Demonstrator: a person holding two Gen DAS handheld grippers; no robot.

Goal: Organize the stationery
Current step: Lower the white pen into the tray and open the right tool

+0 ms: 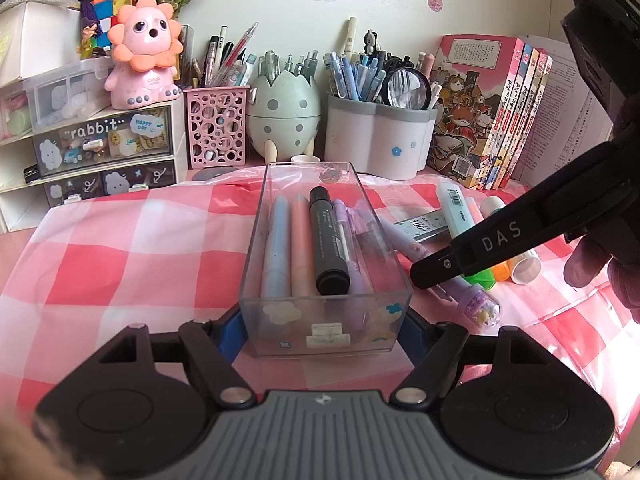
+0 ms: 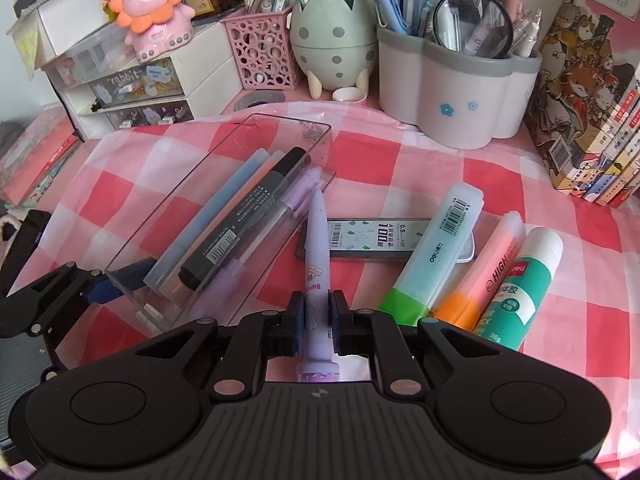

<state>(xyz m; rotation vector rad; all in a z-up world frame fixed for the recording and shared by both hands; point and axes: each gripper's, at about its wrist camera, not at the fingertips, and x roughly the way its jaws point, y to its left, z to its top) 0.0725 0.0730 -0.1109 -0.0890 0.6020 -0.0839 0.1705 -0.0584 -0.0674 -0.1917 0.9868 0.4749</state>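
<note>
Left gripper (image 1: 322,326) clamped on the near end of the clear acrylic tray (image 1: 256,248), steadying it on the checked cloth (image 1: 120,240). Right gripper (image 2: 318,316) clamped on a lilac pen (image 2: 318,256) near its capped end, tip resting against the tray's side wall. Black marker (image 1: 328,240) and pastel pens already inside. Risk: the grip sits far back, so the pen could pivot, catch the wall and nudge the tray, or slip onto the lead-refill case (image 2: 380,236).
</note>
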